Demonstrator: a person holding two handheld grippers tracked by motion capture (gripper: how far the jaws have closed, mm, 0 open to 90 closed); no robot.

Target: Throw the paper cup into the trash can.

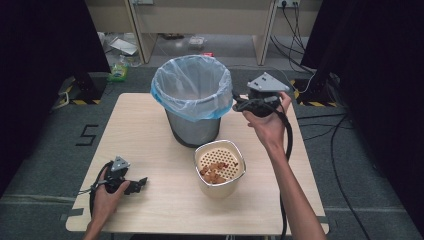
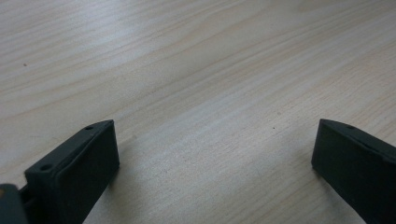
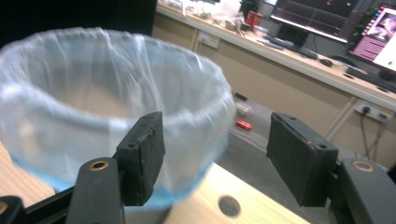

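A grey waste bin [image 1: 194,127] lined with a pale blue plastic bag [image 1: 192,89] stands at the back middle of the wooden table [image 1: 150,130]. In front of it sits a white perforated tub [image 1: 220,167] holding orange-brown scraps [image 1: 214,172]. My right gripper [image 1: 236,105] hangs beside the bin's right rim, jaws pointing at it. In the right gripper view the right gripper [image 3: 215,156] is open and empty, with the bag [image 3: 93,93] just behind. My left gripper [image 1: 140,184] rests low at the table's front left. In its own view the left gripper [image 2: 215,154] is open over bare wood.
Black curtains flank the table on both sides. Cables [image 1: 320,125] run over the grey floor at the right. A beige desk [image 1: 200,20] stands behind, with litter [image 1: 120,70] on the floor near it. Monitors [image 3: 373,32] show in the right gripper view.
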